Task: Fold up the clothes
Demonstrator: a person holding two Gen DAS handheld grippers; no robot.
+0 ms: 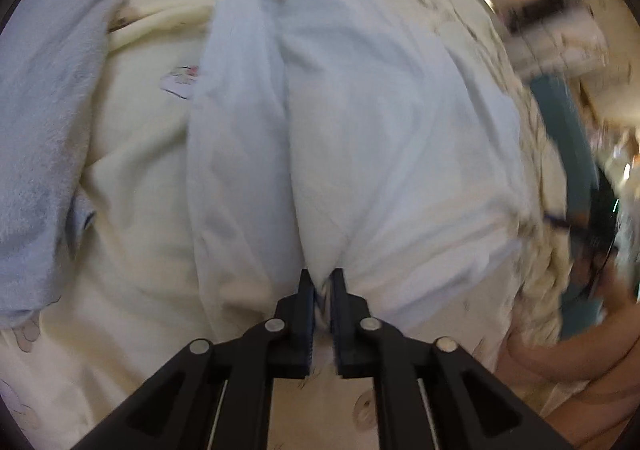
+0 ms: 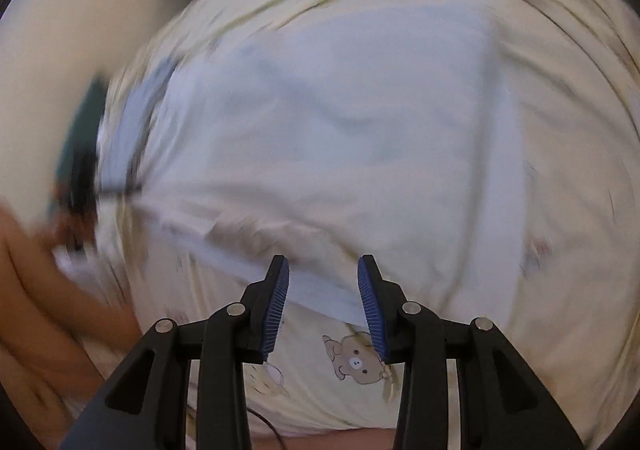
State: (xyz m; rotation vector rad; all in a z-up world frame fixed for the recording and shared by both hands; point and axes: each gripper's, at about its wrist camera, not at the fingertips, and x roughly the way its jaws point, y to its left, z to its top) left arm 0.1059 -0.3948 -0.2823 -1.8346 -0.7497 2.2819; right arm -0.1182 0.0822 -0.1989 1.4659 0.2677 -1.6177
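Note:
A pale white garment (image 1: 380,130) lies spread on a cream bedsheet (image 1: 132,154) printed with cartoon bears. My left gripper (image 1: 322,282) is shut on a bunched edge of the garment, and folds fan out from the pinch. In the right wrist view the same garment (image 2: 320,130) fills the middle, blurred. My right gripper (image 2: 323,274) is open just above the garment's near hem, its blue pads clear of the cloth. The left gripper (image 2: 80,186) appears as a dark blur at the garment's left edge.
A light blue cloth (image 1: 40,130) lies crumpled on the sheet to the left of the garment. A person's arm (image 1: 568,366) shows at lower right, and an arm (image 2: 40,290) at lower left in the right wrist view. A bear print (image 2: 356,362) marks the bare sheet (image 2: 560,250).

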